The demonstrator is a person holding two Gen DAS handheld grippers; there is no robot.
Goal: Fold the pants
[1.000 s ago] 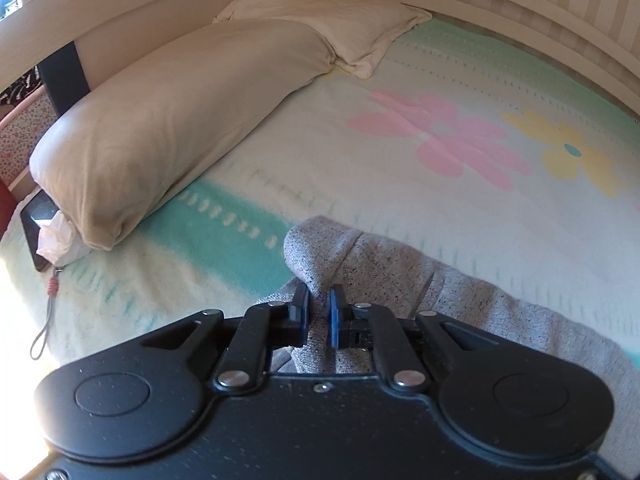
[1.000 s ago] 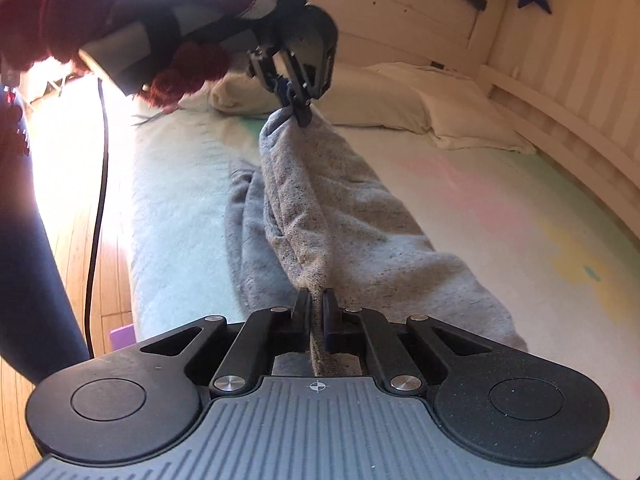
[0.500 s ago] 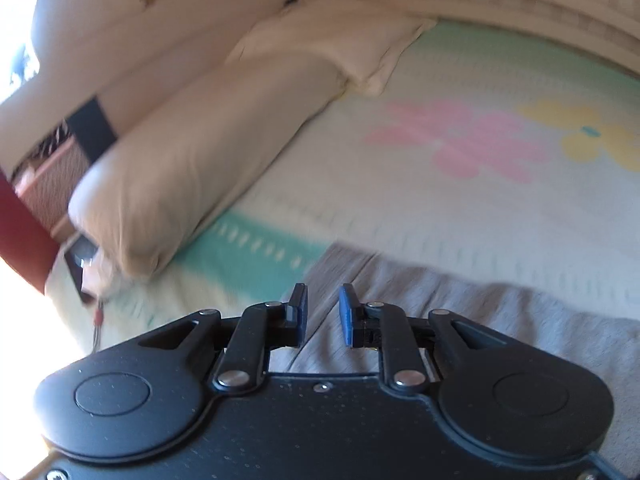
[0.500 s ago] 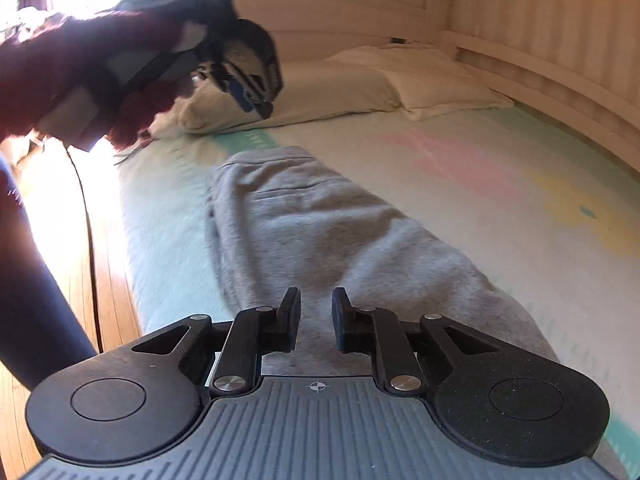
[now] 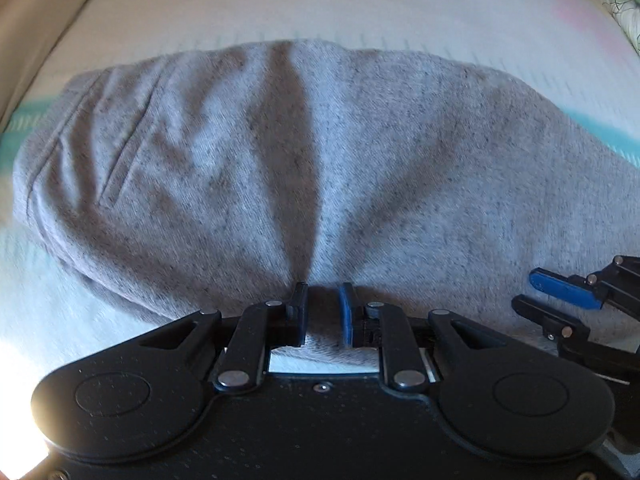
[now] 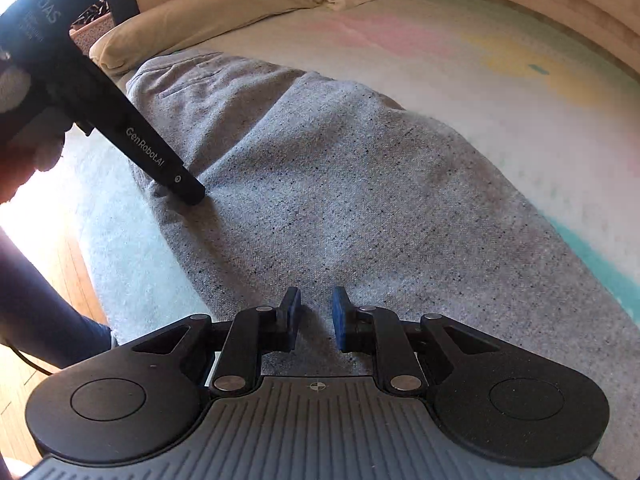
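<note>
So the grey pants point(image 5: 320, 168) are lying flat along the near edge of the bed point(image 6: 460, 52), waistband end up by the pillows point(image 6: 208, 12); left gripper point(image 5: 323, 312) is tipped steeply down right at the near hem, fingers slightly spread with a ridge of cloth bunched between them, not squeezed; right gripper point(image 6: 316, 320) is angled down over the fabric further along, fingers parted the same way, nothing pinched; the left tool's body slants in from upper left in the right view.
</note>
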